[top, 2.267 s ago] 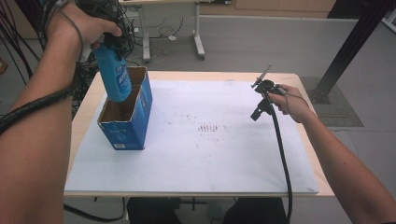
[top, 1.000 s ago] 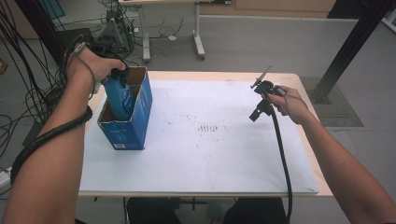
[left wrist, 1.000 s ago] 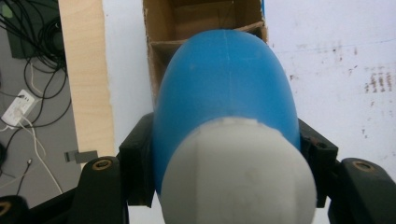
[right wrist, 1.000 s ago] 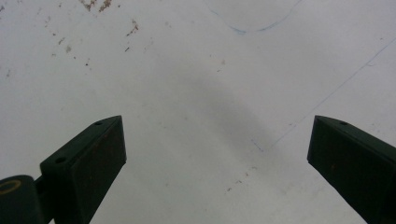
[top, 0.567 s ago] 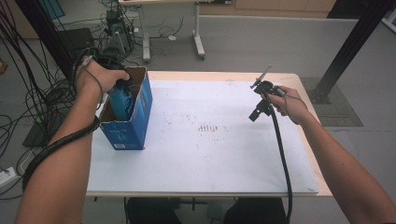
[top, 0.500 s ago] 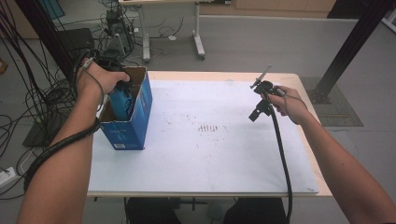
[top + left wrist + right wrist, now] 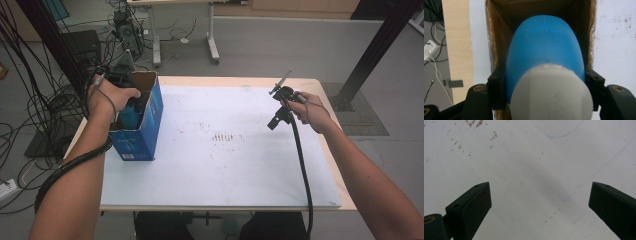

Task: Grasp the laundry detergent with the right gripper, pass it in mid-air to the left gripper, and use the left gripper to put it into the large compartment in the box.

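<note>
Bottle (image 7: 544,47) half inside box (image 7: 145,131) at table's (image 7: 225,175) left edge, pinched at neck by your left gripper (image 7: 544,95). Risk: bottle snags box wall, tips box. Right gripper (image 7: 539,202) jaws spread, idle.

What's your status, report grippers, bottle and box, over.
Left gripper shut on blue plastic bottle with white cap, lowered into open blue cardboard box. Right gripper open over white table sheet, holding nothing. Nothing blocking the box.
</note>
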Demonstrator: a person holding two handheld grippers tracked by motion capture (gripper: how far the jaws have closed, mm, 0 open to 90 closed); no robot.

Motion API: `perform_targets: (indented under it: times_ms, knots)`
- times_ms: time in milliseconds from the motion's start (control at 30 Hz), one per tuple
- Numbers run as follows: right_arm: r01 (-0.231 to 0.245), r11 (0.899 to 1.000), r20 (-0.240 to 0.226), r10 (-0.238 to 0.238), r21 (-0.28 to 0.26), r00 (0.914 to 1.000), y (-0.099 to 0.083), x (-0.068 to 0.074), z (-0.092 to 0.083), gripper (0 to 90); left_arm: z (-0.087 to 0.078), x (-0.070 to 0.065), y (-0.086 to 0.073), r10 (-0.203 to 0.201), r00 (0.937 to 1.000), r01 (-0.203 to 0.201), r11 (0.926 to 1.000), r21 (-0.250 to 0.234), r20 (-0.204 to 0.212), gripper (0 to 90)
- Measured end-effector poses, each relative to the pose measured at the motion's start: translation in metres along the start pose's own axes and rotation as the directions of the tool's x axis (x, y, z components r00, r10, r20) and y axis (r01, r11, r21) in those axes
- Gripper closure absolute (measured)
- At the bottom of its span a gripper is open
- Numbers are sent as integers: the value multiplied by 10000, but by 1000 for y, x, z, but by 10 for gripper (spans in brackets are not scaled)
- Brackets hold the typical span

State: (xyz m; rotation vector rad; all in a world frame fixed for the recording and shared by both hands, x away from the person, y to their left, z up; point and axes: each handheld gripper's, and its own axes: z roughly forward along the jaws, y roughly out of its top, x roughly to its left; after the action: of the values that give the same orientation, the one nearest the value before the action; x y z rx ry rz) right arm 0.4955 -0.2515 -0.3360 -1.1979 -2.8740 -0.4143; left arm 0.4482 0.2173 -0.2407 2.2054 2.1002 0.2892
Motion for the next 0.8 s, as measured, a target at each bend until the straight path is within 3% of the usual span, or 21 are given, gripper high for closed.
perform_targets:
  times_ms: [500,800]
  knots:
    - [-1,10000,7,1,29,10000,-1,1,0,43,18,3,-5,-254,9996,255,9997,-57,150,377]
    - [-30,10000,39,29,69,10000,-1,0,0,43,28,0,-7,-133,9998,131,9998,132,138,377]
